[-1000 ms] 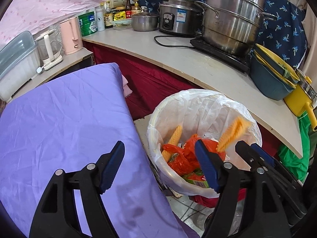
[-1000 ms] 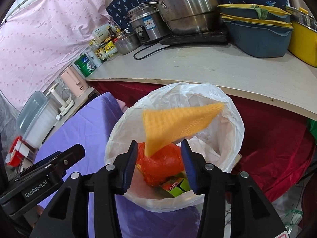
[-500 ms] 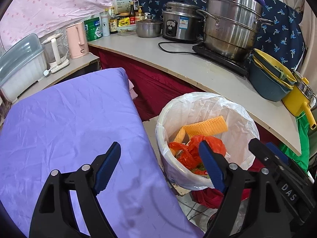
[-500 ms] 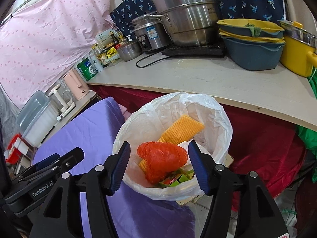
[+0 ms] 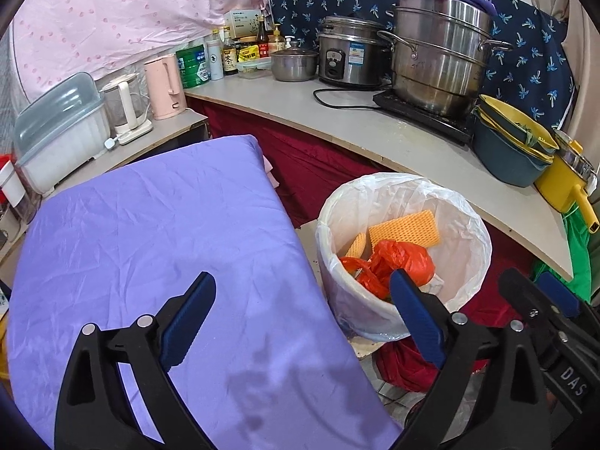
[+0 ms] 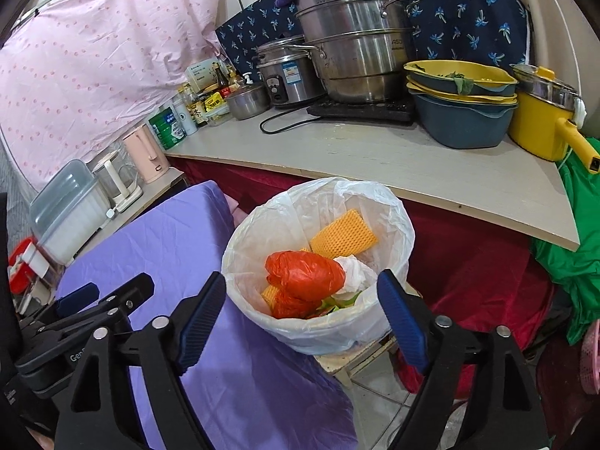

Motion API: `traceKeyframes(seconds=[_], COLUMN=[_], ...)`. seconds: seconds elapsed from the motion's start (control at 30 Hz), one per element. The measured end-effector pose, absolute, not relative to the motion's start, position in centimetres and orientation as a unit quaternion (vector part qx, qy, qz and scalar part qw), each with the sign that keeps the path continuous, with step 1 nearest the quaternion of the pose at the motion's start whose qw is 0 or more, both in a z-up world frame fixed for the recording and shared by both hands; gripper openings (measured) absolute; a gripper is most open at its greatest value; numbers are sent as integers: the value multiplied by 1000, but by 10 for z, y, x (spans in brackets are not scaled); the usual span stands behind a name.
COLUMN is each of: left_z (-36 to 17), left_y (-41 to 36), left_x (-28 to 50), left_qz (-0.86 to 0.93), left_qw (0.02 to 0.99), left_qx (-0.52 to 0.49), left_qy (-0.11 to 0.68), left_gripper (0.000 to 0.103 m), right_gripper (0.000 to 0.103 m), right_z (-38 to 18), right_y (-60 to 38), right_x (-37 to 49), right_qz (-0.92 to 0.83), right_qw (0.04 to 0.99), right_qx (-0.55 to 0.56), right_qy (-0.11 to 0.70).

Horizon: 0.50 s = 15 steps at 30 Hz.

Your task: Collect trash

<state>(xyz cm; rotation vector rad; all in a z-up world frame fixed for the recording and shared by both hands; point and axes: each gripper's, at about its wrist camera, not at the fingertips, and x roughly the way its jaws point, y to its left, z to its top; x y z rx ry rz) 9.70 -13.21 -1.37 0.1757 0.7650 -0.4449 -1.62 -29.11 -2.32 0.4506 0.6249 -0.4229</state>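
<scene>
Kitchen counter (image 6: 375,157) runs along the back, loaded with a steel steamer pot (image 6: 356,37), a rice cooker (image 6: 288,75) and stacked basins (image 6: 461,112); below its front edge stands the lined trash bin (image 6: 397,240). Right gripper (image 6: 300,322): jaws spread wide apart, holding nothing, hovering above the near rim of the bin without touching it. Left gripper (image 5: 300,322): jaws equally wide apart and empty, one finger over the purple cloth (image 5: 150,243), the other over the near rim of the bin (image 5: 476,232). Change from one second ago: the yellow mesh sheet (image 6: 343,234), then in mid-air above the bin just ahead of the right jaws, now lies inside the bin, leaning against the far liner wall. The right jaws are also spread wider than at that moment. Both grippers have drawn back, so the bin appears further off. Bin contents: the yellow sheet rests behind the orange plastic bag (image 6: 303,273), with white crumpled paper (image 6: 354,273) beside the bag and a second yellow piece (image 6: 272,294) at the near left. Clearance: the bin sits in the gap between the cloth-covered surface on its left and the red-draped counter front behind; the cloth edge lies just beside the bin rim. Open floor (image 6: 378,397) shows on the near right of the bin.
</scene>
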Motion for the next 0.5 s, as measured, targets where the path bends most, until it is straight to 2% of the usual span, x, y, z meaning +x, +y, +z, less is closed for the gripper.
traceKeyframes(seconds=[0.5], left_z=[-15], left_y=[-102], left_x=[60], left_qz=[-197], left_qw=[907], left_qx=[94], left_qy=[361], left_gripper=[93], right_gripper=[86], right_z=[-17], right_y=[-268], right_x=[-47], right_qz=[-220], right_qw=[904], right_qx=[187], right_qy=[315])
